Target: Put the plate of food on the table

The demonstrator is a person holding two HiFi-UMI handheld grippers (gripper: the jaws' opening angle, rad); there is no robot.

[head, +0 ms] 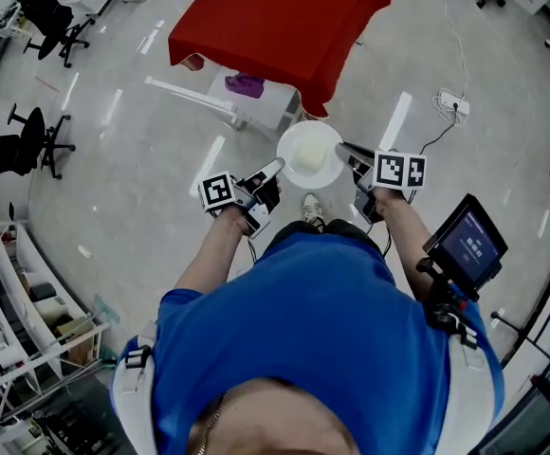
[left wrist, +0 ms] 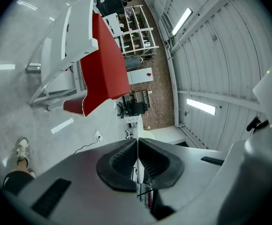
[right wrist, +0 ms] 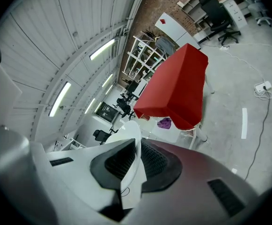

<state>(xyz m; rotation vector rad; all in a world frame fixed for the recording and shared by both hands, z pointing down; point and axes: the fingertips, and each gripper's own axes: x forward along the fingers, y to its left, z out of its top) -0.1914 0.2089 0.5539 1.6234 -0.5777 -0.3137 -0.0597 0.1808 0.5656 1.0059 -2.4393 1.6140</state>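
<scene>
Left tongs [head: 277, 165] and right tongs [head: 344, 148] clamp opposite edges of the plate [head: 324, 136].

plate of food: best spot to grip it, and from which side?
The thin rim, at two opposite edges, coming in level from left and right. The plate is flat and shallow with food sitting mid-dish, so only the bare lip fits between jaws. That is the grip now: left hand-held gripper and right hand-held gripper are each shut on the rim, plate level.
</scene>
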